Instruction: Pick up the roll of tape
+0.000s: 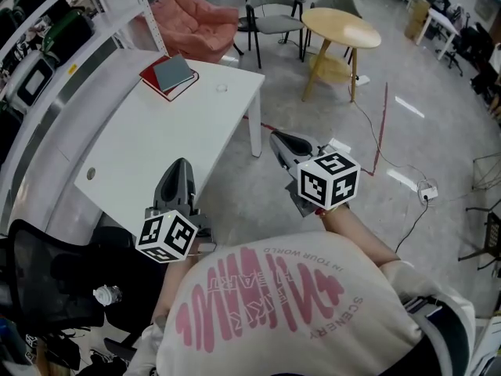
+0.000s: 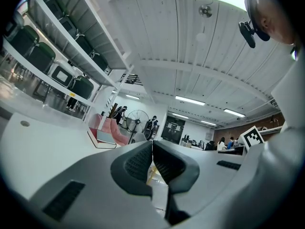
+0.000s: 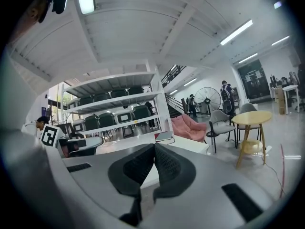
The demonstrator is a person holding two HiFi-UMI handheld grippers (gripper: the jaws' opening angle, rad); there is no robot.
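Note:
In the head view the roll of tape (image 1: 221,88), a small pale ring, lies on the white table (image 1: 172,143) near its far right corner, beside a red and grey stack of books (image 1: 169,75). My left gripper (image 1: 182,164) hovers over the table's near right edge, shut and empty. My right gripper (image 1: 275,136) is off the table's right side above the floor, also shut with nothing held. In the left gripper view the left gripper (image 2: 152,144) has its pads together. The right gripper view shows the right gripper (image 3: 154,146) the same. The tape does not show in either gripper view.
A round wooden table (image 1: 340,28), a grey chair (image 1: 274,10) and a pink armchair (image 1: 196,22) stand beyond the white table. Metal shelving (image 1: 47,45) runs along the left. A black office chair (image 1: 47,276) is at the near left. Cables (image 1: 427,190) trail on the floor at the right.

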